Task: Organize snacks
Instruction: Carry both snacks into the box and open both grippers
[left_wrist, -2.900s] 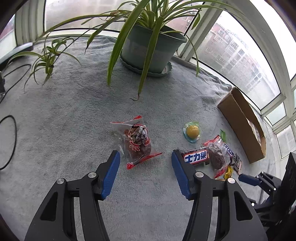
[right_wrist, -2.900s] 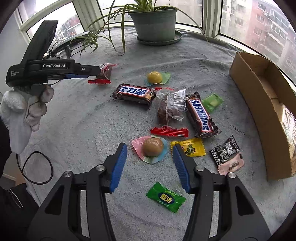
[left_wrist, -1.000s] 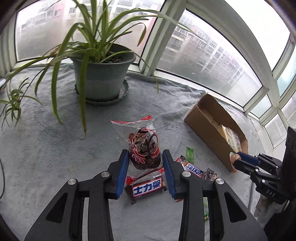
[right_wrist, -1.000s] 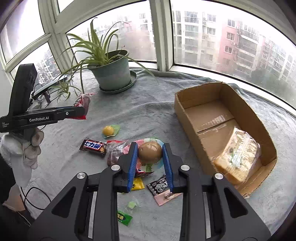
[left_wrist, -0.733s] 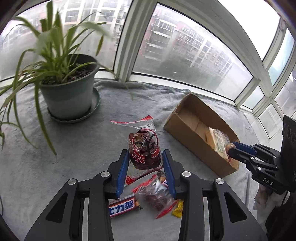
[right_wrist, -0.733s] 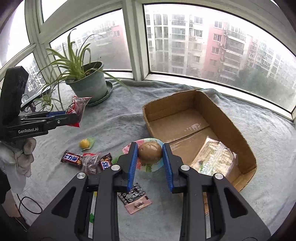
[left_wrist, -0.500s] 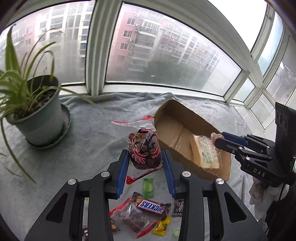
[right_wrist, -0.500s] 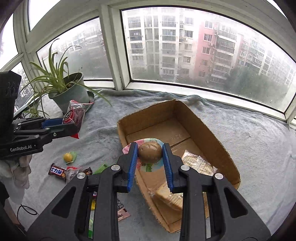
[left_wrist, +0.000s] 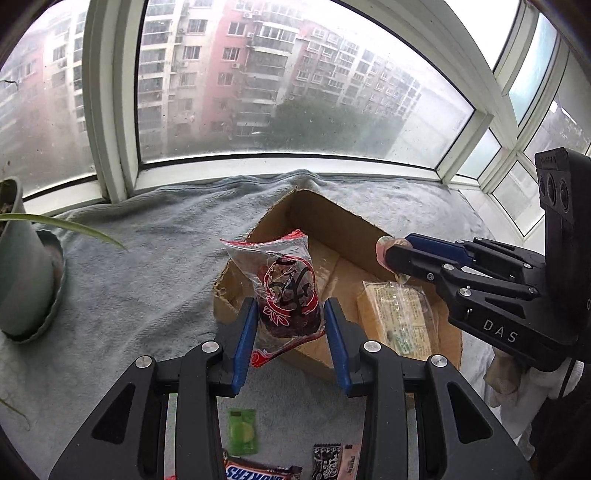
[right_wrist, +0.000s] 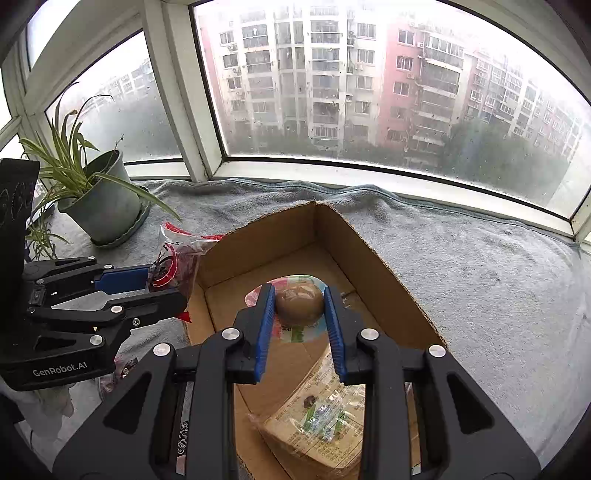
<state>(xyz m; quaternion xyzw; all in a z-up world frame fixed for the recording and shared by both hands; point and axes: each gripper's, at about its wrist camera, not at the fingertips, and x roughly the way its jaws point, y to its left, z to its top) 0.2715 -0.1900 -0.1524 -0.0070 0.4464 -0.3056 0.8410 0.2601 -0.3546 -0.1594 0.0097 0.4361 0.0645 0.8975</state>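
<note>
My left gripper (left_wrist: 289, 317) is shut on a clear red-printed bag of dark snack (left_wrist: 286, 291) and holds it just above the near left wall of the open cardboard box (left_wrist: 325, 218). My right gripper (right_wrist: 300, 306) is shut on a brown packaged egg (right_wrist: 299, 303) and holds it over the inside of the box (right_wrist: 354, 240). A wrapped yellow cake (right_wrist: 321, 421) lies in the box; it also shows in the left wrist view (left_wrist: 399, 317). Each gripper shows in the other's view: the right one (left_wrist: 391, 254) and the left one (right_wrist: 162, 280).
A grey blanket (right_wrist: 461, 277) covers the window ledge. A potted plant (right_wrist: 99, 206) stands at the far left. Loose snacks lie beneath my left gripper: a green candy (left_wrist: 242, 430), a Snickers bar (left_wrist: 258, 472), a black sachet (left_wrist: 327, 461). Window glass runs close behind the box.
Both grippers have carried their snacks from the blanket to the right and closer to the box; the left bag now hangs at the box's wall and the egg is over its inside.
</note>
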